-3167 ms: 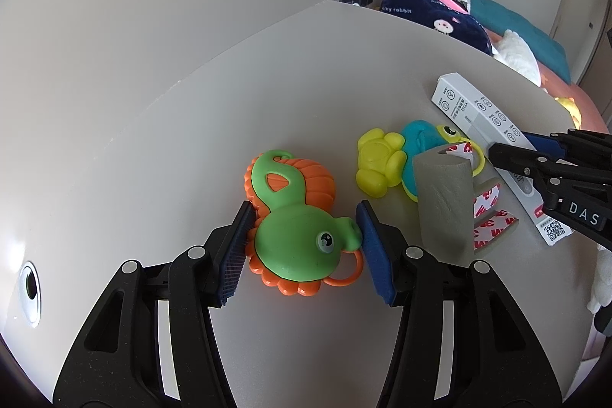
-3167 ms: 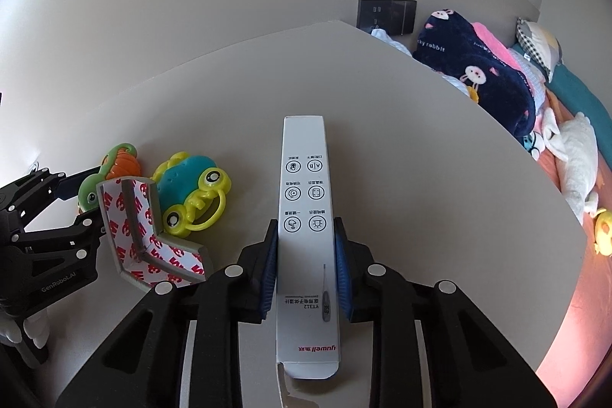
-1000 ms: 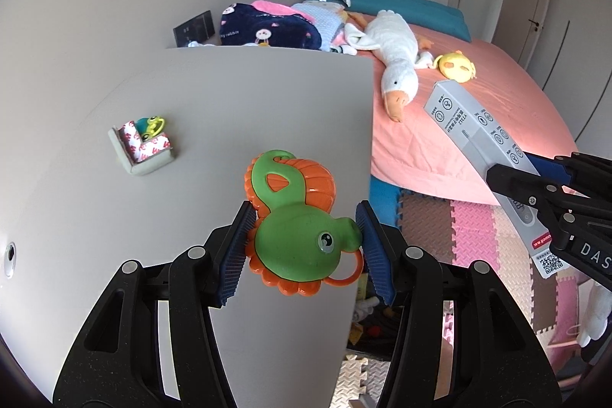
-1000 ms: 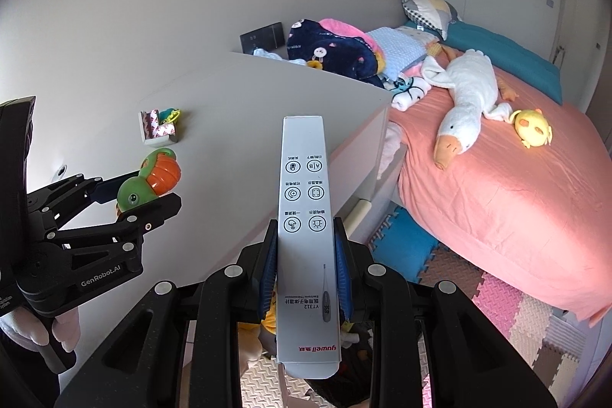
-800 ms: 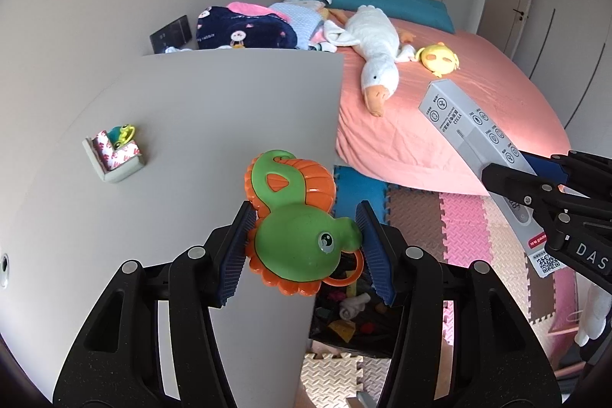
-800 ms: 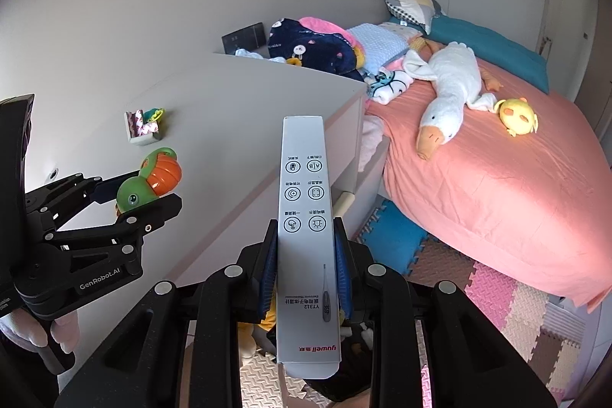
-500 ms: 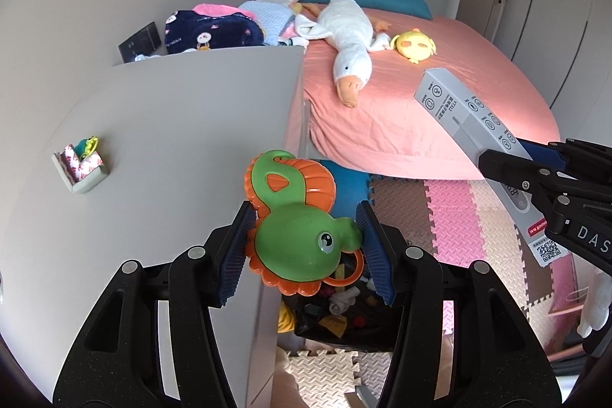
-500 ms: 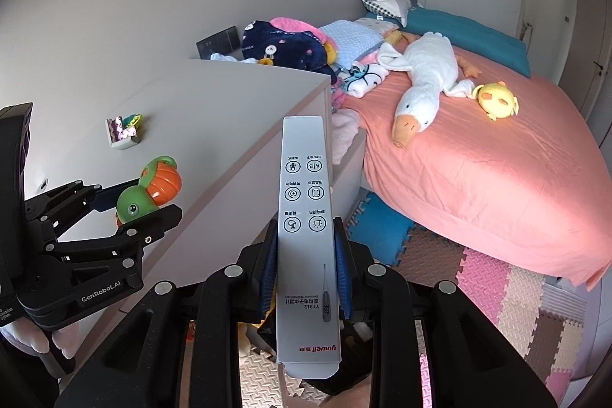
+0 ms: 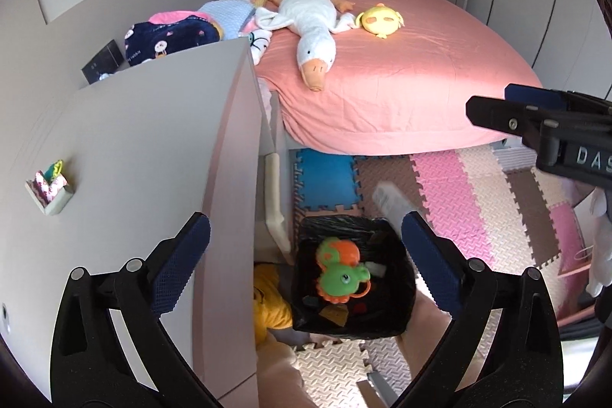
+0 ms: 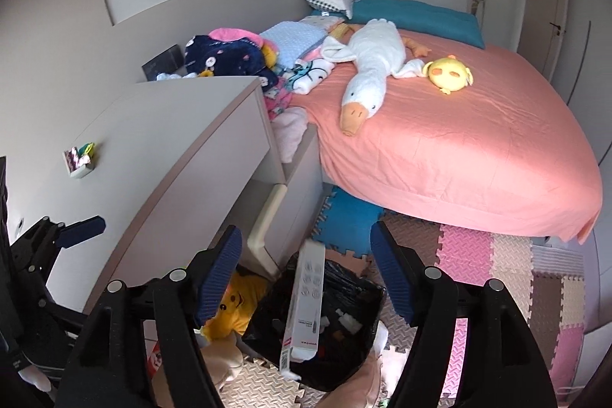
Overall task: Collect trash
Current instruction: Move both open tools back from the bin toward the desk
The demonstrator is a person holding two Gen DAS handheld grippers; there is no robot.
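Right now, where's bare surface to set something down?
The dresser top is bare between the small grey tray and its bed-side edge. The pink sheet right of the goose plush is free. It is crowded around the trash bin.

Daylight fell brightly across the pink bed (image 9: 401,71), strongest in a pale band along its near edge in the left wrist view, while the black-lined bin (image 9: 352,278) below the bed sat in shade. Both fisheye views bowed straight lines hard, curving the cabinet top (image 10: 164,140) left of the bed, and dark vignettes closed the corners. The white box (image 9: 394,203) just above the bin was motion-blurred there, but sharper in the right wrist view (image 10: 304,301).
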